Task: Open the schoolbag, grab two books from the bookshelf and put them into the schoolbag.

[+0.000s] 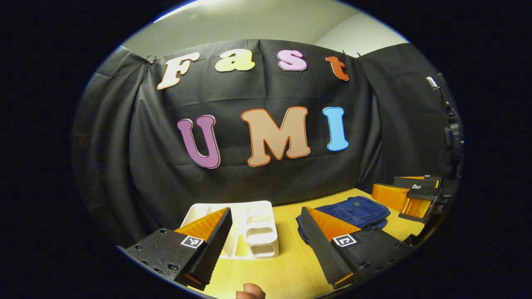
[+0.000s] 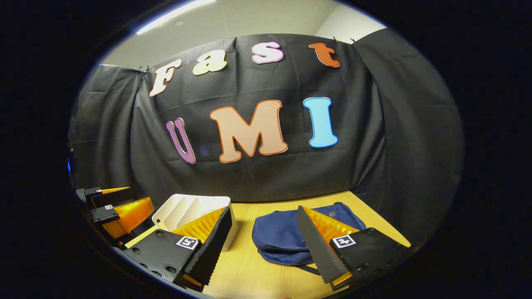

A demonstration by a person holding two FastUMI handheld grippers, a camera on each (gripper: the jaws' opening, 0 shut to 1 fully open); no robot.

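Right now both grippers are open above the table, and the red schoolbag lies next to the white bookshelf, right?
Almost. The schoolbag is dark blue, not red, as the right gripper view shows. The rest holds: the left gripper and right gripper are open above the table, and the bag lies beside the white bookshelf.

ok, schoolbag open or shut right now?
Looks shut. The schoolbag lies flat on the table, no gap or opening visible on top in either view; the zipper itself is too small to make out.
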